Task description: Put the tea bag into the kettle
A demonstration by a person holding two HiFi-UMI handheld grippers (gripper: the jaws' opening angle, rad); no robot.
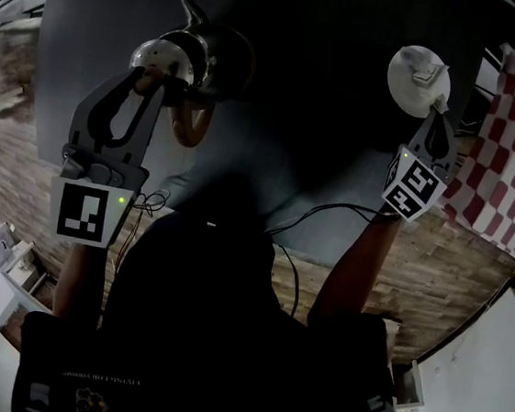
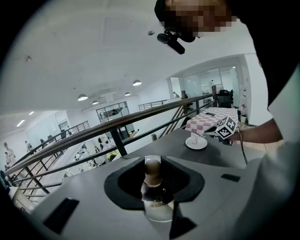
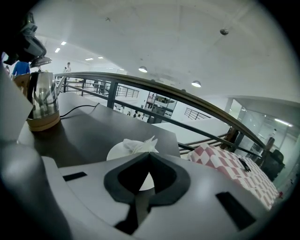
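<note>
Beside the saucer (image 1: 402, 89) lies a checkered cloth (image 1: 513, 156), kettle (image 3: 43, 98) well apart

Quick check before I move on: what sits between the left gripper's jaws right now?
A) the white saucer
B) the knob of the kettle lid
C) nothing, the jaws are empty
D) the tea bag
B: the left gripper view shows the left gripper closed on the wooden knob of the kettle lid.

Kettle (image 1: 186, 58) left on table (image 1: 308, 86); saucer (image 1: 410, 87) right, tea bag (image 1: 427, 72) seemingly over it.
</note>
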